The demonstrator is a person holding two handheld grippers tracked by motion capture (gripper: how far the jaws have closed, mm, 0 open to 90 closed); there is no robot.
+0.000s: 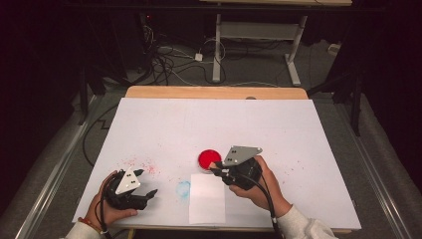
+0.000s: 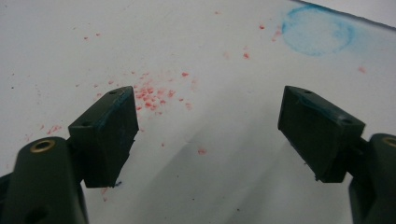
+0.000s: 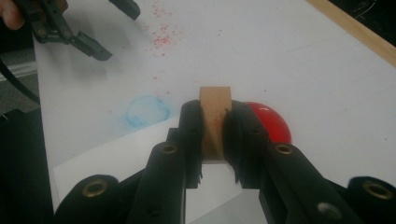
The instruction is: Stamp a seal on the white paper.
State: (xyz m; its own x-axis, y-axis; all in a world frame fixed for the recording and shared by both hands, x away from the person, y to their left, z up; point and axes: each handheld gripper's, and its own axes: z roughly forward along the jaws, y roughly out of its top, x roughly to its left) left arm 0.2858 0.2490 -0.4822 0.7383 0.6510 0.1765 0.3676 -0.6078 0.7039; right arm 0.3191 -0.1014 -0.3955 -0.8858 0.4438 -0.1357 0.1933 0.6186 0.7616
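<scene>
My right gripper [image 1: 216, 170] [image 3: 215, 119] is shut on a small tan wooden block [image 3: 215, 105], whose end sticks out past the jaws. Just beyond the block, to the right in the right gripper view, lies a round red dish [image 1: 207, 158] [image 3: 271, 125] on the white table cover [image 1: 278, 134]. A plain white sheet [image 1: 207, 199] [image 3: 116, 156] lies under and in front of this gripper. My left gripper [image 1: 145, 182] [image 2: 210, 121] [image 3: 111, 27] rests low at the front left, open, with bare table between its pads.
A faint blue ring stain [image 1: 183, 189] [image 2: 317, 30] [image 3: 147, 112] marks the cover left of the sheet. Red specks [image 1: 142, 164] [image 2: 154, 95] [image 3: 163, 35] are scattered near the left gripper. The table's wooden far edge [image 1: 214, 92] shows; cables [image 1: 164, 62] lie on the floor beyond.
</scene>
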